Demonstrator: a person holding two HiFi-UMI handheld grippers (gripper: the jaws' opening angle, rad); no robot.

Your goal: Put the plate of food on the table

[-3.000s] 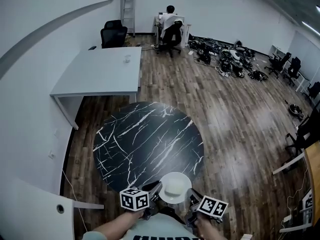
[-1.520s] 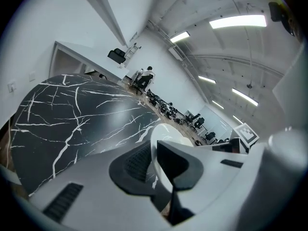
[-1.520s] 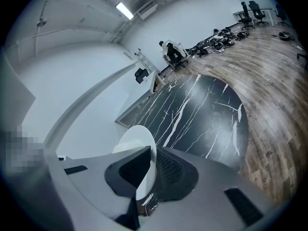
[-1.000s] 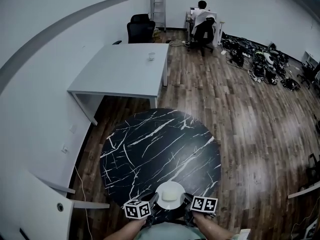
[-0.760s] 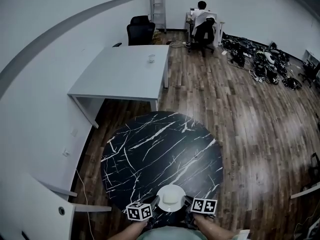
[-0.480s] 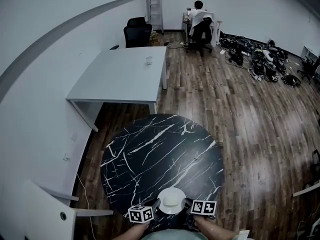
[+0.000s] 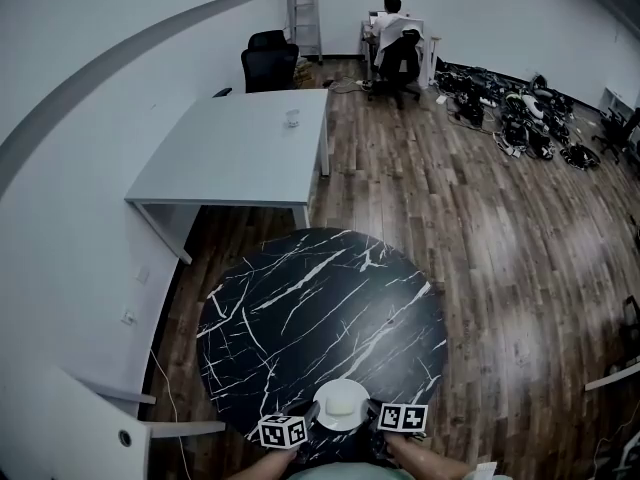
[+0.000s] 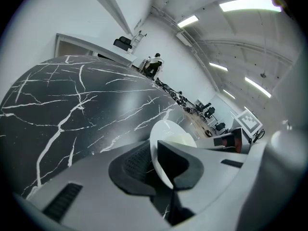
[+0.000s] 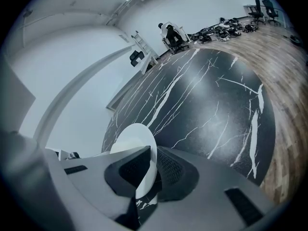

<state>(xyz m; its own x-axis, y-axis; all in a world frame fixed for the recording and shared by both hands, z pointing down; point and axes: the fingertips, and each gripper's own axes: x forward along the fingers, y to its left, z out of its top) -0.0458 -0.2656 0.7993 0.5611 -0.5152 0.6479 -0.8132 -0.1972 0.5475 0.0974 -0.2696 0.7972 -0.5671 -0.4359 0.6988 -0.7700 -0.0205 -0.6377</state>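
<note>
A white plate (image 7: 341,405) with a pale mound of food sits at the near edge of the round black marble table (image 7: 300,308), held from both sides. My left gripper (image 7: 308,411) has the plate's left rim (image 8: 171,134) between its jaws, which are opening slightly. In the left gripper view the rim runs between the ribbed pads (image 8: 137,165). My right gripper (image 7: 373,409) is shut on the right rim (image 9: 132,138). The marble top (image 9: 207,105) spreads out beyond the plate. I cannot tell whether the plate touches the tabletop.
A white desk (image 7: 235,143) with a small cup (image 7: 291,118) stands beyond the round table. Black office chairs (image 7: 268,63) and a seated person (image 7: 393,33) are at the far wall. Equipment lies piled on the wood floor (image 7: 510,118). White furniture (image 7: 60,418) stands at lower left.
The plate and both grippers have dropped a little lower in the head view and now lie fully over the table's near edge. The head camera has shifted slightly.
</note>
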